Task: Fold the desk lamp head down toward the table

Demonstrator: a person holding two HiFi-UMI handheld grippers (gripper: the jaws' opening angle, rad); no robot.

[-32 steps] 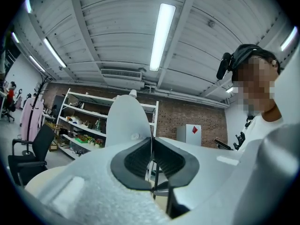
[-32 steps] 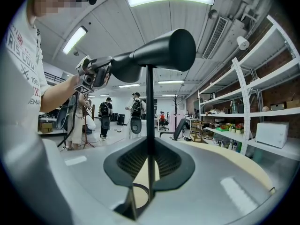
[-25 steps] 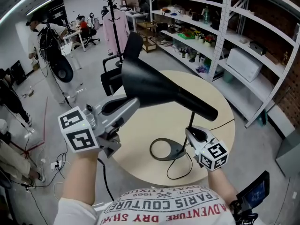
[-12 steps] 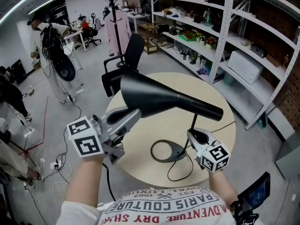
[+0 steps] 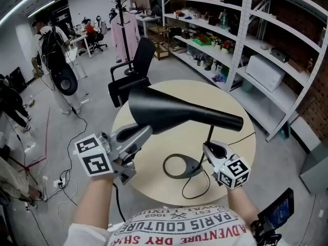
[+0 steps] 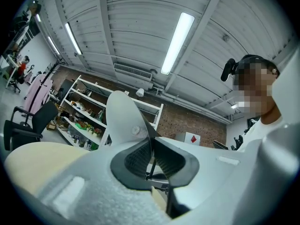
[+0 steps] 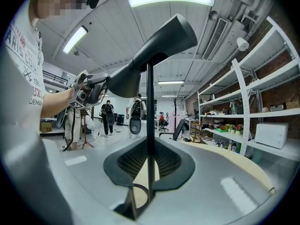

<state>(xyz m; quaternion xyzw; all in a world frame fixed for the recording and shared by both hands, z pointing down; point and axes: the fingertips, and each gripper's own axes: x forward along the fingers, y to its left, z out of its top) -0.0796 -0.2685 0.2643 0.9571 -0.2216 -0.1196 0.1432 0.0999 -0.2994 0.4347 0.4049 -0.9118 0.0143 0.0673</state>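
Note:
The black desk lamp has a cone-shaped head (image 5: 179,113) that lies nearly level above the round beige table (image 5: 159,142), wide mouth to the left. My left gripper (image 5: 145,130) is shut on the rim of that wide mouth; in the left gripper view the pads (image 6: 138,156) clamp the thin edge of the shade (image 6: 124,121). My right gripper (image 5: 207,146) is shut on the thin upright stem (image 5: 209,134), just above the ring-shaped base (image 5: 180,165). In the right gripper view the stem (image 7: 149,125) runs up between the jaws to the head (image 7: 154,48).
The lamp's black cable (image 5: 197,189) loops off the table's near edge. A black office chair (image 5: 134,70) stands behind the table, metal shelving (image 5: 230,40) fills the right side, and people (image 5: 51,47) stand far left.
My left gripper has sunk with the shade rim in it, so the wide end of the lamp head has come down. The right gripper and stem have stayed put.

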